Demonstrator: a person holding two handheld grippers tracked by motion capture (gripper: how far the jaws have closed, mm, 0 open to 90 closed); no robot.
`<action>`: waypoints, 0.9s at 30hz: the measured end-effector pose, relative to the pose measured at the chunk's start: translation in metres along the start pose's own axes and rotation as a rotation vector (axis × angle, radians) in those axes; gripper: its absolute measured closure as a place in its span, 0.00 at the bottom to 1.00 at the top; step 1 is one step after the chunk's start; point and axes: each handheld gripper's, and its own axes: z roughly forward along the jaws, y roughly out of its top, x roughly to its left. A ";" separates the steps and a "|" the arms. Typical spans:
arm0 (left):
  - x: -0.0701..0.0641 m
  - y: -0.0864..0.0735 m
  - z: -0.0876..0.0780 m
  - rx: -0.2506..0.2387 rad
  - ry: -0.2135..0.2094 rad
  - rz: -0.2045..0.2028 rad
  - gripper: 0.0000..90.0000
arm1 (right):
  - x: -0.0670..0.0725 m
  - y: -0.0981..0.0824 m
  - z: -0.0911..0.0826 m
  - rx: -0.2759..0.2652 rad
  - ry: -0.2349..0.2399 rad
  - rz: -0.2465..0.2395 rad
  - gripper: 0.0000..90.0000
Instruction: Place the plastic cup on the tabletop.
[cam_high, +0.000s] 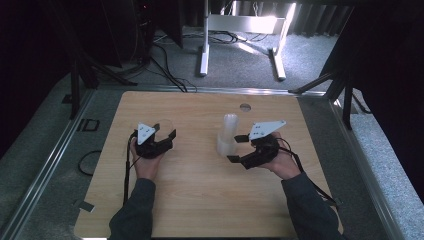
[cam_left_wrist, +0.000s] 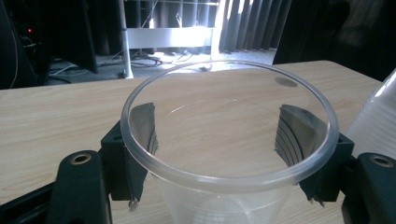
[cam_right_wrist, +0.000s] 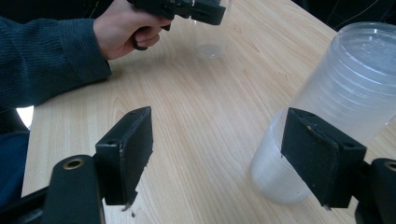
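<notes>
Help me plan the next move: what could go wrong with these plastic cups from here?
The left gripper clamps a single clear plastic cup just below its rim; the thin wall might buckle or slip. The open right gripper has one jaw beside the leaning stack of clear plastic cups, which a nudge could topple.

A tilted stack of clear plastic cups (cam_right_wrist: 345, 102) is being flanked by the right gripper (cam_right_wrist: 219, 158), jaws spread, over the pale wooden desk (cam_right_wrist: 205, 107).
</notes>
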 end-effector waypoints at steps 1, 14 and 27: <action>0.000 -0.001 0.001 0.002 -0.003 0.000 0.33 | 0.000 0.000 0.000 0.000 0.000 0.000 0.28; 0.004 -0.009 0.010 0.029 0.022 0.014 0.33 | 0.000 0.000 0.000 0.001 0.002 -0.002 0.28; 0.006 -0.015 0.018 0.048 0.028 0.006 0.33 | -0.001 0.000 0.001 -0.002 0.003 0.000 0.28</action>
